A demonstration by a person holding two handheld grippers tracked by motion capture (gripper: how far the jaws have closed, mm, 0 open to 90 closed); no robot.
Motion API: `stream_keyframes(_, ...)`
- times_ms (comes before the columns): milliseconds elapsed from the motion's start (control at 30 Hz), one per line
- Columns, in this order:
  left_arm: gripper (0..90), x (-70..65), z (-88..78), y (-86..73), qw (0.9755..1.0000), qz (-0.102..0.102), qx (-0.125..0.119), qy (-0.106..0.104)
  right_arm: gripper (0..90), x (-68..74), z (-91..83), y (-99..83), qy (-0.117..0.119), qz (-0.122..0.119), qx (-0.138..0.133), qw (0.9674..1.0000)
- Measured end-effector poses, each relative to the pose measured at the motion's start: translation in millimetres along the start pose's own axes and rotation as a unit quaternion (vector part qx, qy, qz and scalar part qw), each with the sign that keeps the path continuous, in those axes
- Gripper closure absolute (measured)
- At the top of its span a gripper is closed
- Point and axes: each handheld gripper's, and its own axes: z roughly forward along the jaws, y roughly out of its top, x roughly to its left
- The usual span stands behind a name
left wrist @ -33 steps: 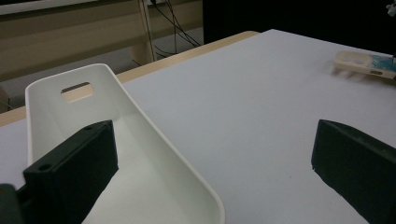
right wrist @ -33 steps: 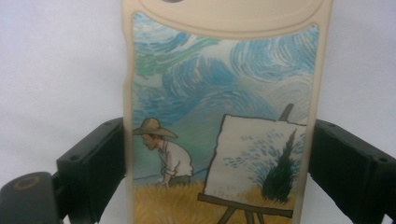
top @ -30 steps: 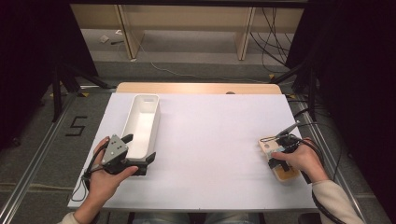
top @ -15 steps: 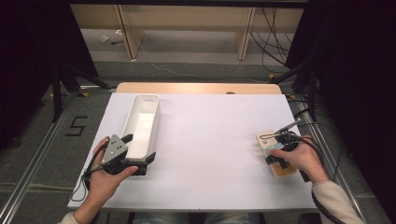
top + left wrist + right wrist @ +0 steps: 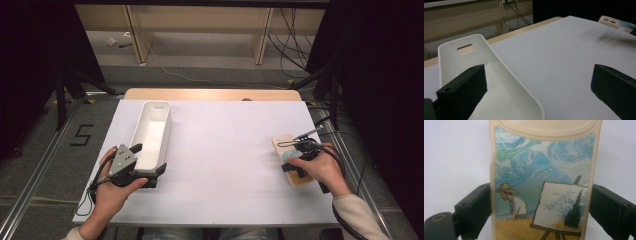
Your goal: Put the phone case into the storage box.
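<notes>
Right claw [image 5: 541, 217] snug around beige painted phone case [image 5: 541, 182]; left claw [image 5: 536, 95] wide apart.

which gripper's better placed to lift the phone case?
Right. The right gripper already straddles the painted phone case, a jaw against each long edge. The left gripper sits open astride the white bin's wall.

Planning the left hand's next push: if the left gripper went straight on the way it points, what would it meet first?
Probably the white bin: one jaw of the left gripper is already over its inside, so the bin's long side wall sits between the jaws. Depth is unclear.
</notes>
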Motion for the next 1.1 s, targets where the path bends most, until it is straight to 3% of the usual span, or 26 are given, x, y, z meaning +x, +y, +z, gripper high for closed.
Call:
stream_keyframes(667,0.1,0.0,0.0,-0.1,1.0000,0.000,0.000,0.000,11.1,8.8,-3.3,5.0,0.014,-0.008,-0.064,0.9979)
stream_keyframes(1100,0.1,-0.2,-0.1,0.1,1.0000,0.000,-0.001,0.000,11.1,10.9,-4.0,6.7,0.013,-0.018,-0.102,0.9946)
